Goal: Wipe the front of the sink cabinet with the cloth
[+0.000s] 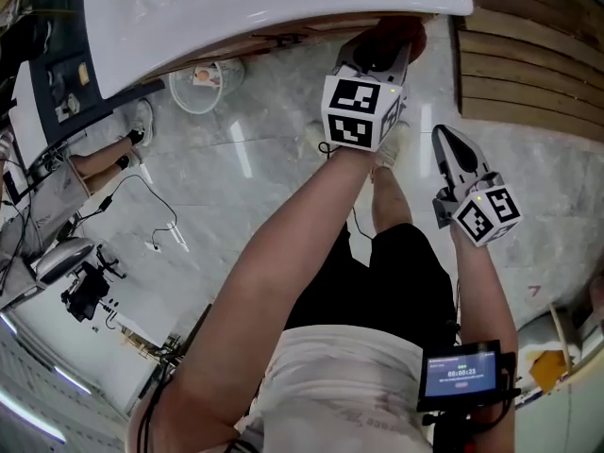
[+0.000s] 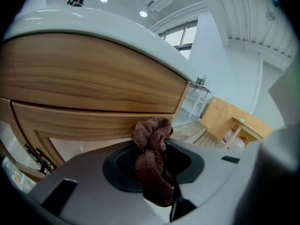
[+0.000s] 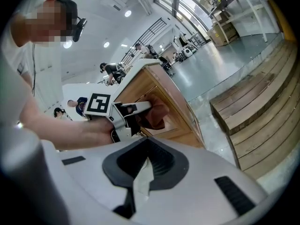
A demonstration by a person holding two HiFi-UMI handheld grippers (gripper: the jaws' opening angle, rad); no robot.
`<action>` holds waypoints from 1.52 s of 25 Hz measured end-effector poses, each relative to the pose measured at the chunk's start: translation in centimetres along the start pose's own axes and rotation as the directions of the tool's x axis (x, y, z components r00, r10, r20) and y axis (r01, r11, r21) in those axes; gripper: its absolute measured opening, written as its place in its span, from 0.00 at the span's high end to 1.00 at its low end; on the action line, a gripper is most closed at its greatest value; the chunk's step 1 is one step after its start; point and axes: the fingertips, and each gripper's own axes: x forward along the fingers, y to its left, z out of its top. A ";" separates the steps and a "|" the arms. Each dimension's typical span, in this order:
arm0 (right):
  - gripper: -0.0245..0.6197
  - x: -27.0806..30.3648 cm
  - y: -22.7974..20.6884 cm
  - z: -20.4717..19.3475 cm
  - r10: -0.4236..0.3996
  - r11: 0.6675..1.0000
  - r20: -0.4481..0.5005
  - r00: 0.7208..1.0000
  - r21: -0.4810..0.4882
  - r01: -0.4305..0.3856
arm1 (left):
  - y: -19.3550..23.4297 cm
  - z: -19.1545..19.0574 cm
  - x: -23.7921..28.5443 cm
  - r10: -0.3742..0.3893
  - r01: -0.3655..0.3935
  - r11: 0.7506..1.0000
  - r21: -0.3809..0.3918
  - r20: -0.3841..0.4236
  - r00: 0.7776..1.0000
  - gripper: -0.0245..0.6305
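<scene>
Left tool (image 2: 154,146): clamped on brown cloth (image 2: 150,168).
Cloth: far end at wooden sink cabinet front (image 2: 84,83), seemingly touching, below white sink (image 1: 264,8).
Right tool (image 3: 140,172): narrow, jaws together, off right.

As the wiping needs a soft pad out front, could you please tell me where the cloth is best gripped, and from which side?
By its bunched lower folds, coming from the side away from the cabinet front, as the left gripper does: the crumpled cloth then bulges past the fingers toward the wood.
</scene>
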 end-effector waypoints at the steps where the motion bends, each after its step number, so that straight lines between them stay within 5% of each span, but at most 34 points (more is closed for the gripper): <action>1: 0.94 0.1 0.1 -0.1 0.002 1.000 -0.005 1.000 0.001 -0.002 | 0.6 0.0 -0.4 0.009 -0.009 1.000 -0.006 0.005 1.000 0.78; 11: 0.94 2.7 2.3 -1.3 0.047 0.998 -0.074 0.996 -0.027 -0.049 | 8.1 -0.7 -5.7 0.150 -0.149 0.988 -0.042 0.037 0.988 0.78; 25: 0.94 4.6 4.3 -1.9 0.084 0.995 -0.111 0.990 -0.036 -0.089 | 18.5 -3.2 -11.7 0.348 -0.349 0.937 -0.009 -0.022 0.937 0.78; 31: 0.94 4.5 3.9 -2.1 0.075 0.997 -0.110 0.991 -0.025 -0.078 | 19.8 -5.3 -11.2 0.385 -0.386 0.922 0.002 -0.097 0.918 0.78; 38: 0.94 3.5 2.5 -2.6 0.079 0.996 -0.108 0.991 -0.022 -0.082 | 18.5 -6.2 -8.9 0.382 -0.383 0.924 0.010 -0.089 0.920 0.78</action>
